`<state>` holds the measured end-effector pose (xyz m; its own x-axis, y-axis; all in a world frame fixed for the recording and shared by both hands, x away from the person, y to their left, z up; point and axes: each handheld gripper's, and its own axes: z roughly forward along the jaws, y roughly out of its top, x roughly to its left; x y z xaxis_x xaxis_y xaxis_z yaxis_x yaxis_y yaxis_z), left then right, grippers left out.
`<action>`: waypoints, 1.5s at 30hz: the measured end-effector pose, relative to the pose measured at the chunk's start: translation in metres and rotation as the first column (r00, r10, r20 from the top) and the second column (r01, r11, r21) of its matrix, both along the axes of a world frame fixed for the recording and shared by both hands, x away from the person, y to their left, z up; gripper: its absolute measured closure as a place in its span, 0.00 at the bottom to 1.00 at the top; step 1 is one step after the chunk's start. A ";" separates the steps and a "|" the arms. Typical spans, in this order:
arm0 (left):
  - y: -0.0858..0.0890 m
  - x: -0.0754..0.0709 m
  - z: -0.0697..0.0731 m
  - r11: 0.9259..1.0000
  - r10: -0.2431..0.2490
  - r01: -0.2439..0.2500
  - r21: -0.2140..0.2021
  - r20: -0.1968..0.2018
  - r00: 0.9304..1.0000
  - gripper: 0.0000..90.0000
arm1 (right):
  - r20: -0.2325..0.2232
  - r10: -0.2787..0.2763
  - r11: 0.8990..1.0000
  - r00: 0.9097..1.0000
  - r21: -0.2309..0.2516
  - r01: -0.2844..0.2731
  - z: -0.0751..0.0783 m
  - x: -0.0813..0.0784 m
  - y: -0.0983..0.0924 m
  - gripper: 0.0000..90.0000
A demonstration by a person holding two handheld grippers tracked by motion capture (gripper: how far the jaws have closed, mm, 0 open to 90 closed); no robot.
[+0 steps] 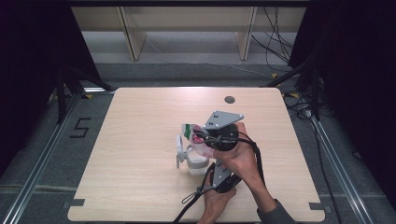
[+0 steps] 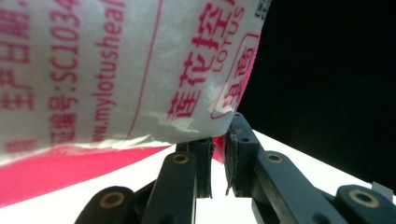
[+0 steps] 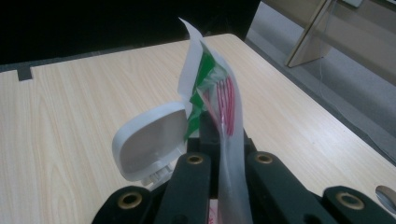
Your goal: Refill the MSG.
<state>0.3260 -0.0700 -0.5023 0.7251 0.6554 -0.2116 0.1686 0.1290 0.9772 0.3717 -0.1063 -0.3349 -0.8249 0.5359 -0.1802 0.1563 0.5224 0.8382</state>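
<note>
Packet (image 3: 219,93) pinched by both tools, mid-table, edges far.

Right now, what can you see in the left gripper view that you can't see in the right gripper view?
The left gripper view shows red printed writing on the packet, which its jaws pinch by a corner. The right gripper view shows the wooden table, the white container's open lid and the packet's green and red striped end, clamped between the jaws. Both views show the same white packet, and black jaws shut on it.
</note>
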 end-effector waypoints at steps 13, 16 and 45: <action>-0.003 0.000 -0.001 0.999 -0.001 0.000 -0.053 -0.019 1.000 0.91 | -0.022 0.000 1.000 1.000 -0.010 0.000 -0.004 0.001 0.003 1.00; -0.005 0.000 -0.001 0.997 -0.034 0.033 -0.063 -0.016 0.999 0.91 | -0.022 -0.006 1.000 1.000 -0.014 0.006 -0.004 0.000 0.004 1.00; -0.005 0.002 0.001 0.997 -0.034 0.033 -0.075 -0.015 0.999 0.91 | -0.001 0.011 0.999 1.000 -0.039 -0.011 -0.003 -0.001 0.008 1.00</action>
